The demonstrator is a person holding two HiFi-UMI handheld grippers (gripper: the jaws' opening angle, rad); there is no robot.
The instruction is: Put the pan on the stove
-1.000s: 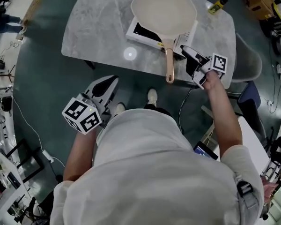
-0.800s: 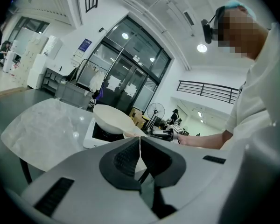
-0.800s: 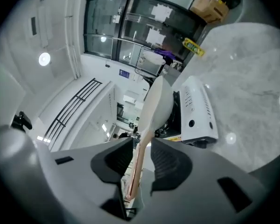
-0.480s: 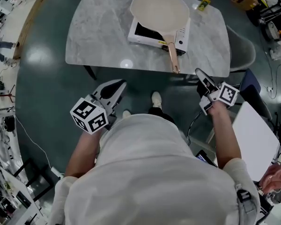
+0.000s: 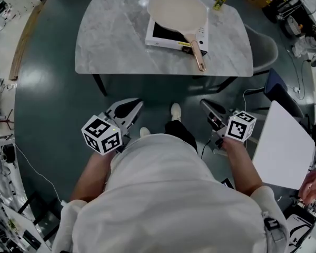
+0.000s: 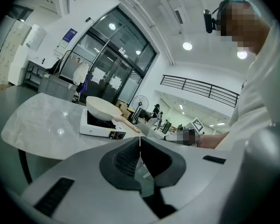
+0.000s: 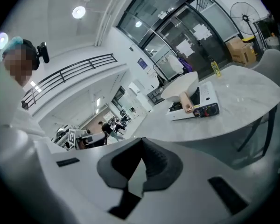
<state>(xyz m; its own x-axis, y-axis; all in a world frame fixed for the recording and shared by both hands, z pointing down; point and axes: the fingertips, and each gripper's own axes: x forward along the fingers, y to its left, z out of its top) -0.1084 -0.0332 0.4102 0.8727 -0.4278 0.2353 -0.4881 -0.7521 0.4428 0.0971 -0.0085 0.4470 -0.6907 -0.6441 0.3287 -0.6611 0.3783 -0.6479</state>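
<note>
Placement looks finished: the cream round pan [image 5: 177, 9] sits on the white portable stove [image 5: 166, 34], whose black top shows at the pan's 8 o'clock side. The pan's tan handle [image 5: 196, 54] runs out toward 5 o'clock, past the stove's front edge. The stove stands on the grey marble-patterned table [image 5: 116, 41], at about 1 o'clock from the table's middle. A small yellow bottle [image 5: 219, 0] stands near the far rim, at 1 o'clock from the pan and apart from it.

Both tools are well away from the table, held close to the person's body. The left gripper [image 5: 132, 107] hangs at 10 o'clock from the white-clad torso, over the dark green floor [image 5: 52, 99]. Its own view shows the jaws closed pad to pad with nothing between them. The right gripper [image 5: 206, 106] is at 2 o'clock from the torso, pointing toward 10 o'clock. Its jaws too are pressed together and empty. Neither touches the pan, the stove or the table.

Judging from how things lie, the task's one step is done and the hands are in a rest pose. If anything is left, it is only a check. The pan appears level and well enough seated on the stove. The long handle does overhang toward the table's near edge, so a careless reach could knock it. A correction would call for opening the right jaws, reaching to 12 o'clock and taking the handle.
</note>
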